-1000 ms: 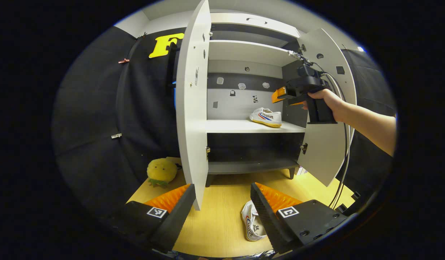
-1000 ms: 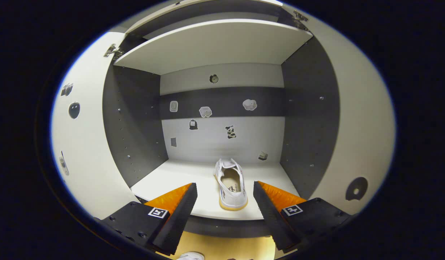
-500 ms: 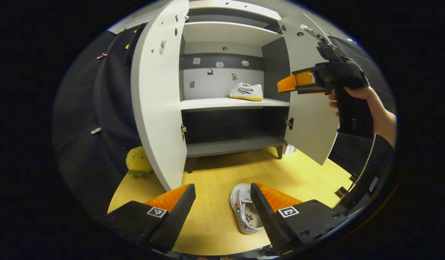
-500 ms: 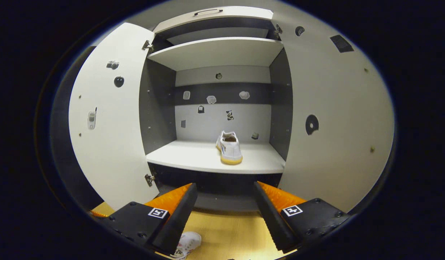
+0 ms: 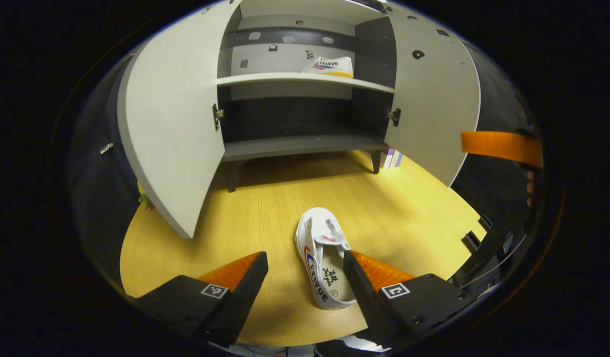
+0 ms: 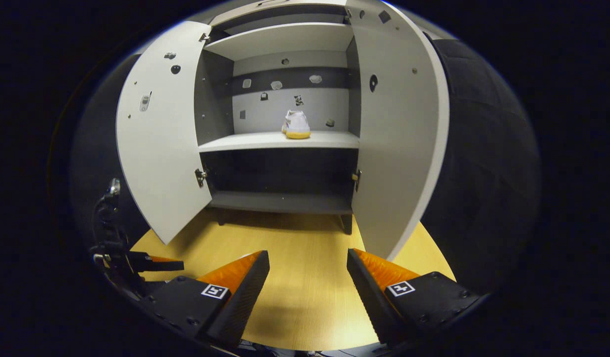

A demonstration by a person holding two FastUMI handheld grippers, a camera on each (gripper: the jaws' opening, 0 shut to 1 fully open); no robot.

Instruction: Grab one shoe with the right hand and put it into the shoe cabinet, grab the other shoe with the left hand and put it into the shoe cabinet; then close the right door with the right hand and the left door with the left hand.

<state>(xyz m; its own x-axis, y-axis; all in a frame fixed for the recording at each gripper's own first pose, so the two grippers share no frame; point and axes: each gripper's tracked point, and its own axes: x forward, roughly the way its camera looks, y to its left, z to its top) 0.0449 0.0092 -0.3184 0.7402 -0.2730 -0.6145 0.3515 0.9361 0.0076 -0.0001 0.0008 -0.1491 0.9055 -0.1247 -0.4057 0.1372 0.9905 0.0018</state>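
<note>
A white shoe [image 5: 324,260] with red and blue stripes lies on the wooden floor [image 5: 265,208], its heel end between the open fingers of my left gripper [image 5: 305,270], untouched. The other white shoe [image 5: 330,66] stands on the cabinet's middle shelf [image 5: 285,79], towards the right; the right gripper view has this shoe [image 6: 297,124] on the shelf [image 6: 265,141] too. Both cabinet doors, left door [image 5: 171,124] and right door [image 5: 433,99], stand wide open. My right gripper [image 6: 307,277] hangs open over bare floor, well back from the cabinet. Its finger [image 5: 500,147] shows at the right edge of the left gripper view.
A yellow plush toy [image 5: 142,196] peeks out behind the left door's lower edge. Some books [image 5: 391,158] stand behind the cabinet's right leg. The left gripper's body [image 6: 119,253] shows at the lower left of the right gripper view. Black cloth walls close in both sides.
My left gripper has dropped down towards the floor shoe, which now lies between its fingers. My right gripper has pulled back from the cabinet, leaving its shoe on the shelf.
</note>
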